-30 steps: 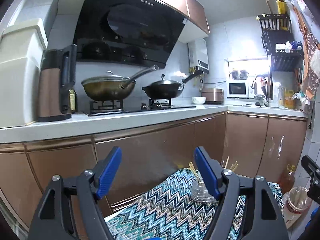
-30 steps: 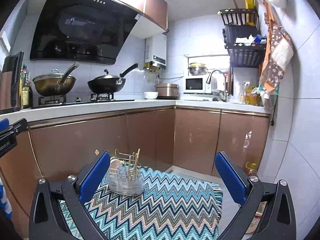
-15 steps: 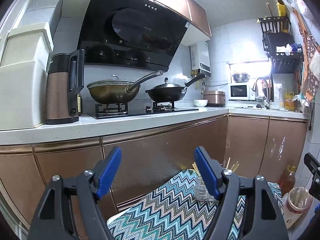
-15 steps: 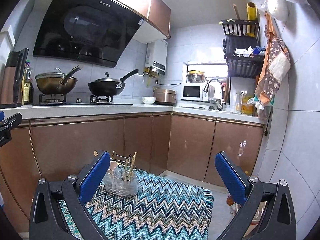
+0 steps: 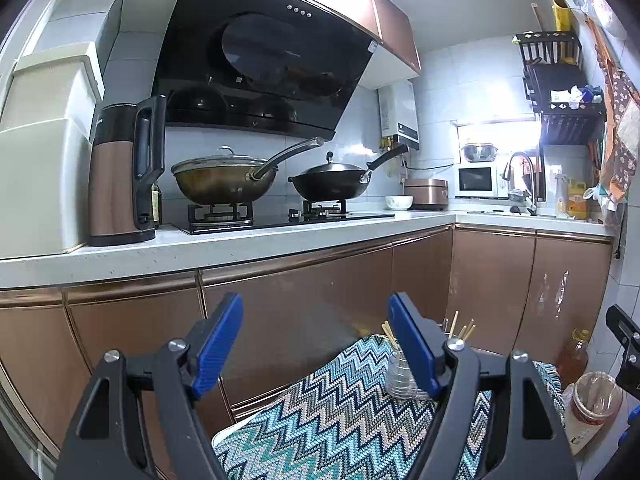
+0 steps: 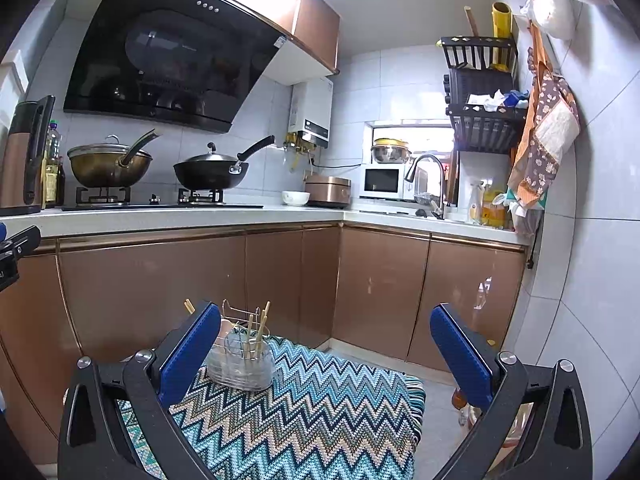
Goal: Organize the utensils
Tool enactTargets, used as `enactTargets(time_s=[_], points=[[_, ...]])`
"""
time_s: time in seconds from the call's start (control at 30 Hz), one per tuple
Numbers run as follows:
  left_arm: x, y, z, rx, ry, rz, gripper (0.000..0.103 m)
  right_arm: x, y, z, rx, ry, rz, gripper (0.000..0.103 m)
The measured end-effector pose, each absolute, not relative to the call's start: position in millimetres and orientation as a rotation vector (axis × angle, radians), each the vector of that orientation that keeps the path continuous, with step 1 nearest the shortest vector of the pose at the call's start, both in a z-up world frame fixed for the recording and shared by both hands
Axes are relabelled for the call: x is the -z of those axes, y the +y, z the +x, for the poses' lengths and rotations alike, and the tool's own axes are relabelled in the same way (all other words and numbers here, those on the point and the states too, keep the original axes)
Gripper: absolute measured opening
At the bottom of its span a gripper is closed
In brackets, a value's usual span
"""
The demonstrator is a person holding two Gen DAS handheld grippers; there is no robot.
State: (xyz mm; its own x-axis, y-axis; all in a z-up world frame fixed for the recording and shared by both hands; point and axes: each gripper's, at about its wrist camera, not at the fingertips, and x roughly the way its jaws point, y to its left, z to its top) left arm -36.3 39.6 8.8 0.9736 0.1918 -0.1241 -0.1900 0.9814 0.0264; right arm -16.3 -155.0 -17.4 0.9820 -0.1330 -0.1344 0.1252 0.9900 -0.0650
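1. Copper-fronted kitchen cabinets (image 6: 152,280) run along the far wall, under a pale worktop carrying a gas hob, a brass-coloured wok (image 5: 224,178) and a black wok (image 5: 332,184).
2. Below me a table is covered by a zigzag cloth (image 6: 304,412) in teal, blue and beige.
3. My left tongs (image 5: 316,344) hang above the near edge of that cloth, released, blue pads wide apart with nothing between them.
4. My right tongs (image 6: 326,352) are also released and empty, spread even wider over the cloth.
5. On the cloth stands a clear utensil holder (image 6: 242,364) with a wire frame; in the right wrist view it sits at about ten o'clock from the middle of my right tongs, just behind the left blue pad.
6. Several chopsticks (image 6: 260,330) stand tilted in it, and something pale and rounded, possibly a spoon, lies partly hidden behind the pad.
7. In the left wrist view that holder (image 5: 400,376) is at two o'clock, mostly covered by the right-hand pad, with chopstick tips poking up either side.
8. At three o'clock in the left wrist view, an oil bottle (image 5: 572,354) stands on the floor by the cabinets.
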Motion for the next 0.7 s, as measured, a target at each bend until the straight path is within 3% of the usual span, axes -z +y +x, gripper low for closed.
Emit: enactTargets(time_s=[0.7], points=[[-3.3, 41.0, -26.5, -0.188, 0.148, 0.022, 0.074, 20.6, -155.4, -11.2, 0.124, 0.156, -0.064, 0.103]])
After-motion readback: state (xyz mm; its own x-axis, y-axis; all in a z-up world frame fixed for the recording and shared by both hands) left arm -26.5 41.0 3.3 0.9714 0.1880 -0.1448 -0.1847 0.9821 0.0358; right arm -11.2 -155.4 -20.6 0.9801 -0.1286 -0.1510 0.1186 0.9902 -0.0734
